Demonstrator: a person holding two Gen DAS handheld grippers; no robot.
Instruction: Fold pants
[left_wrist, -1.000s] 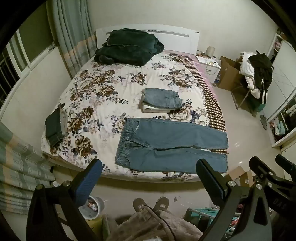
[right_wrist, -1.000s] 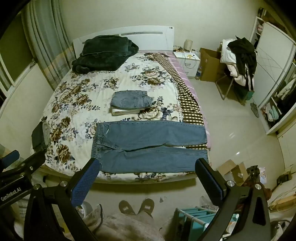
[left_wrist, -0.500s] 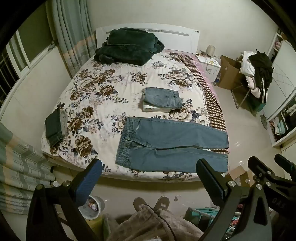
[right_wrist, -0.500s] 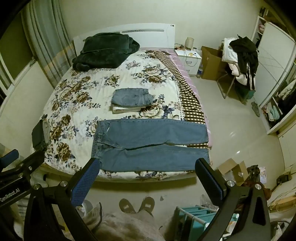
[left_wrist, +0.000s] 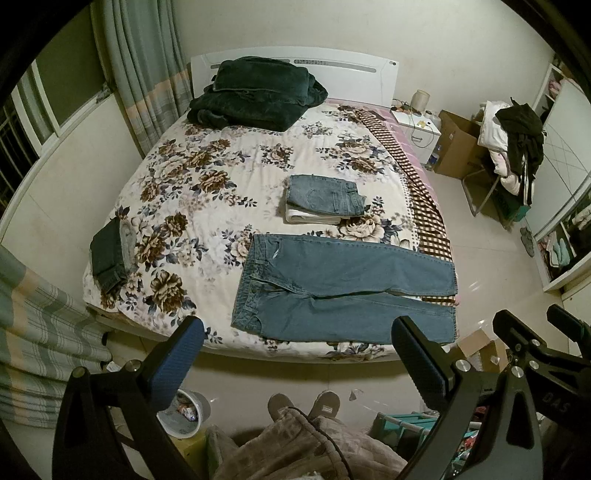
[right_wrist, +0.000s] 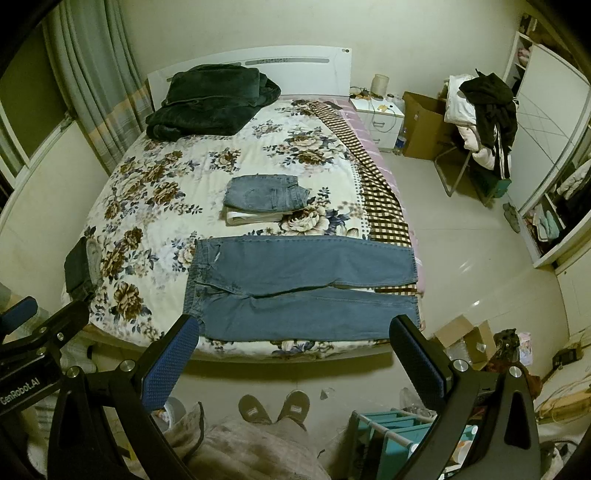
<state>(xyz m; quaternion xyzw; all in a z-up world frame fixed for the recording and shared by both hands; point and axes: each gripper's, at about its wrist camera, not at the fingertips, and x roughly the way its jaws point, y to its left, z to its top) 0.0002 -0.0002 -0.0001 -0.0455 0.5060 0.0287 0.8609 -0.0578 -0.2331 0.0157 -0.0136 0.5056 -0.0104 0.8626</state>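
Jeans (left_wrist: 332, 288) spread flat across near edge of bed (left_wrist: 207, 173), hems overhanging right side; left gripper (left_wrist: 295, 354) and right gripper (right_wrist: 295, 350) both wide, empty, well above; risk: hems sliding floorward, or a single-layer pinch skewing the fold.

"GenRobot.AI" on left tool (right_wrist: 22, 314) (right tool's (left_wrist: 554, 325): "DAS")

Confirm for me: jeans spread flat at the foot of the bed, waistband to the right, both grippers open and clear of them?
Not quite. In the left wrist view the jeans have their waistband to the left, with the leg hems to the right. The rest holds: left gripper and right gripper are both open, clear of the denim.
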